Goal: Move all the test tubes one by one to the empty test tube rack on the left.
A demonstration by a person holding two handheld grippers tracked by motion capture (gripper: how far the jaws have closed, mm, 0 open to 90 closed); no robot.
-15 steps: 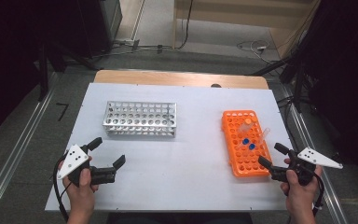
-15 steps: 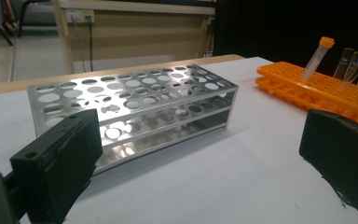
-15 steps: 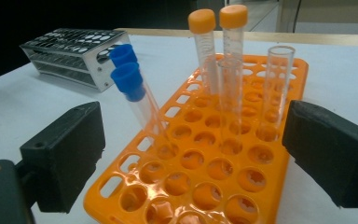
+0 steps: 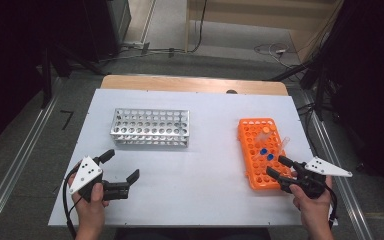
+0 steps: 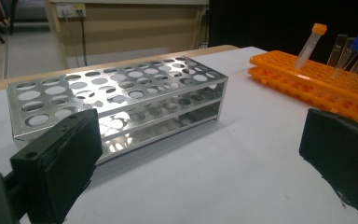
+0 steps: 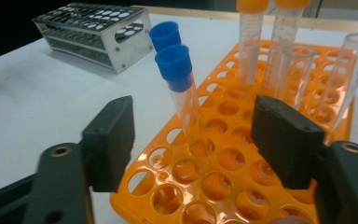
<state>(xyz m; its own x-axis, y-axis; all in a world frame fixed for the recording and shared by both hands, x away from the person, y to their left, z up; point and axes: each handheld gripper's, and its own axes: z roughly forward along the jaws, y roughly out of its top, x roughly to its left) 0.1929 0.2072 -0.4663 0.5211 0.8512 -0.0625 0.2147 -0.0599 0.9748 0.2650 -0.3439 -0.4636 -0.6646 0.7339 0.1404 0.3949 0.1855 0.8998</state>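
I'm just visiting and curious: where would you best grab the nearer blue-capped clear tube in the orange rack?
Probably on the bare clear wall just below the blue cap of the nearer blue-capped clear tube, coming from the near end of the orange plastic rack. It leans but stands free of its neighbours, and the open right gripper already straddles it.

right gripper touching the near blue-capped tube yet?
Apart. In the right gripper view the blue-capped tube stands between the right gripper's open jaws, with clear gaps on both sides.

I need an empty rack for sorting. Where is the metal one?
In the high view, the metal rack stands left of centre on the white table, beyond the left claw, well apart from the orange rack.
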